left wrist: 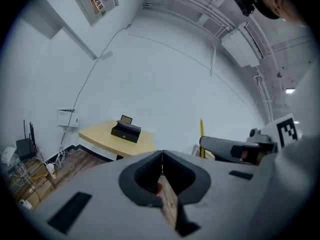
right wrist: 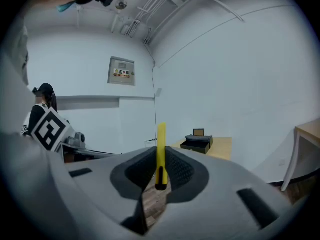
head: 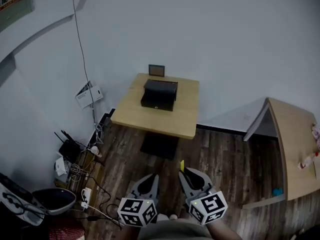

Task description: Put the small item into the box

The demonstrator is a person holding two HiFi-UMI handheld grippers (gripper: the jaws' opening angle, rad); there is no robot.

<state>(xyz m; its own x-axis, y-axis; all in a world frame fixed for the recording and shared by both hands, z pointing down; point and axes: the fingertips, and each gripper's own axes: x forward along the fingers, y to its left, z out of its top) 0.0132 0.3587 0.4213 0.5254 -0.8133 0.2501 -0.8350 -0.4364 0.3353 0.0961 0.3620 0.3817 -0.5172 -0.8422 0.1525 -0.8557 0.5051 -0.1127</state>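
Note:
A black box [head: 159, 94] with its lid raised sits on the small wooden table [head: 175, 121] by the wall; it also shows as the box [left wrist: 125, 131] and the box [right wrist: 198, 143] in the gripper views. My right gripper [head: 184, 173] is shut on a thin yellow stick [right wrist: 161, 154] with a dark lower end, standing upright between its jaws; its yellow tip [head: 182, 165] shows in the head view. My left gripper [head: 154, 178] hangs beside it over the floor, shut with nothing between its jaws [left wrist: 161, 171]. Both are well short of the table.
A second wooden table [head: 295, 149] stands at the right with small items on it. Cables, a router and a power strip [head: 80, 169] clutter the floor at the left wall. A dark mat [head: 159, 145] lies under the small table. Wooden floor lies between me and the table.

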